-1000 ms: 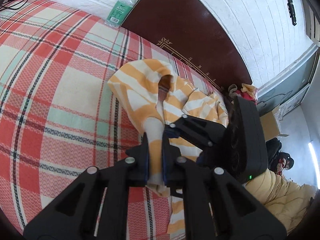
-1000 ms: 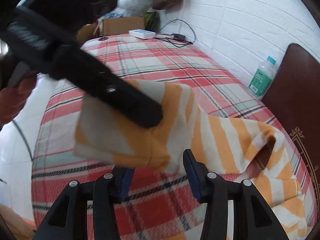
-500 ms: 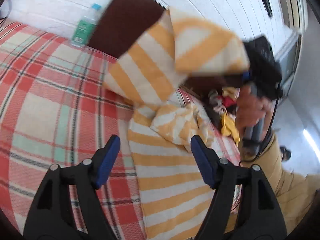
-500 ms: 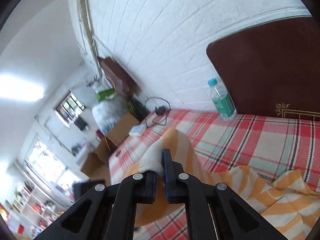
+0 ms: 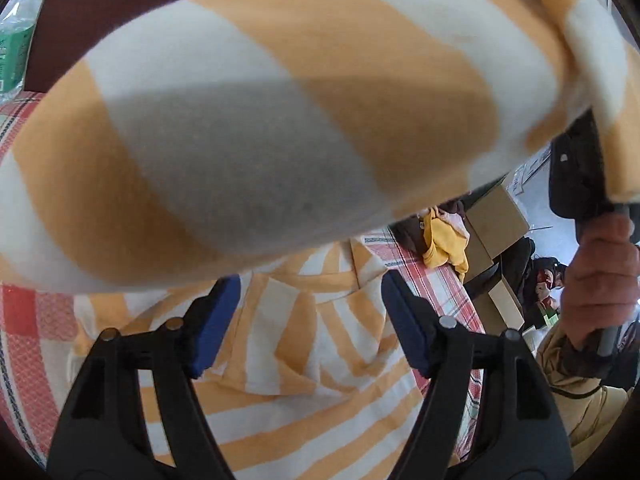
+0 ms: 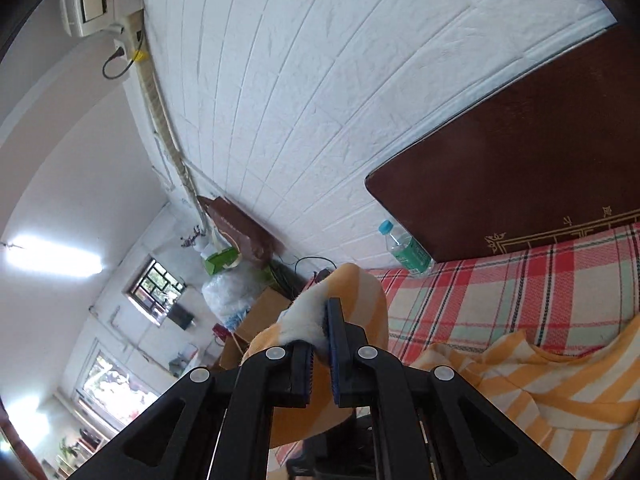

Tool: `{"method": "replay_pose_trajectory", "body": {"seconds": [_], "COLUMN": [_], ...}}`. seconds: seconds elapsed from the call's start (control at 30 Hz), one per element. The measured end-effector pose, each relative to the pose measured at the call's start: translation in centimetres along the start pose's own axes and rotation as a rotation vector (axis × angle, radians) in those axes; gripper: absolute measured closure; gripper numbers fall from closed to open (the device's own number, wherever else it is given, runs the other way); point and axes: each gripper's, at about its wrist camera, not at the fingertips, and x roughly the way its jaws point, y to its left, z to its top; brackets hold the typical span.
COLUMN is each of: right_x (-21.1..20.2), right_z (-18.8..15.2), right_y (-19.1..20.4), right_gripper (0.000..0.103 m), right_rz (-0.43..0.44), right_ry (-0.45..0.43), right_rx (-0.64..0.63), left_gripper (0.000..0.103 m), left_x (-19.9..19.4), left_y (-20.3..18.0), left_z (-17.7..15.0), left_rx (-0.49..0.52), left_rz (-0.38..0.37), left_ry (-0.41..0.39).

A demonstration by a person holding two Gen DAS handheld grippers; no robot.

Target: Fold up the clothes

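Note:
An orange-and-white striped garment (image 5: 280,120) is partly lifted off the red plaid bed (image 6: 500,304). My right gripper (image 6: 320,316) is shut on a bunched white-and-orange edge of the garment (image 6: 360,300) and holds it up in the air. In the left wrist view that lifted part hangs close to the lens and fills the upper frame, with the right gripper's black body and a hand (image 5: 596,276) at the right. My left gripper (image 5: 310,300) stands open above the rest of the garment (image 5: 304,360) on the bed, with nothing between its fingers.
A dark brown headboard (image 6: 540,168) stands against the white brick wall. A green-labelled water bottle (image 6: 406,252) sits by the headboard. Cardboard boxes (image 5: 496,216) and a yellow cloth (image 5: 444,240) lie beyond the bed's edge.
My left gripper let go of the garment and opened. My right gripper shut on the garment's edge, rolled and lifted it high, so the cloth now hangs in front of the left camera.

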Motion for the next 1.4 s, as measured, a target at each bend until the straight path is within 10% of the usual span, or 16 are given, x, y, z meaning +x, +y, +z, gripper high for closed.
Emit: {"method": "replay_pose_trajectory", "body": {"seconds": [0.33, 0.7, 1.13, 1.4], "right_x": [-7.4, -9.1, -11.9, -6.8], "right_z": [-0.6, -14.6, -14.6, -14.2], "right_y": [-1.6, -21.0, -11.0, -11.5], "right_gripper": [0.095, 0.084, 0.051, 0.051], "right_rz": [0.025, -0.357, -0.732, -0.721], "right_ry": [-0.122, 0.131, 0.173, 0.296], "right_rx": [0.069, 0.509, -0.151, -0.245], "left_gripper": [0.029, 0.03, 0.029, 0.029], "left_x": [-5.0, -8.6, -7.3, -7.5], "left_y": [2.7, 5.4, 3.0, 2.4], "left_z": [-0.3, -3.3, -4.2, -0.9], "left_rx": [-0.052, -0.105, 0.067, 0.129], "left_rz": [0.238, 0.281, 0.289, 0.322], "left_ry": [-0.148, -0.118, 0.009, -0.014]}}
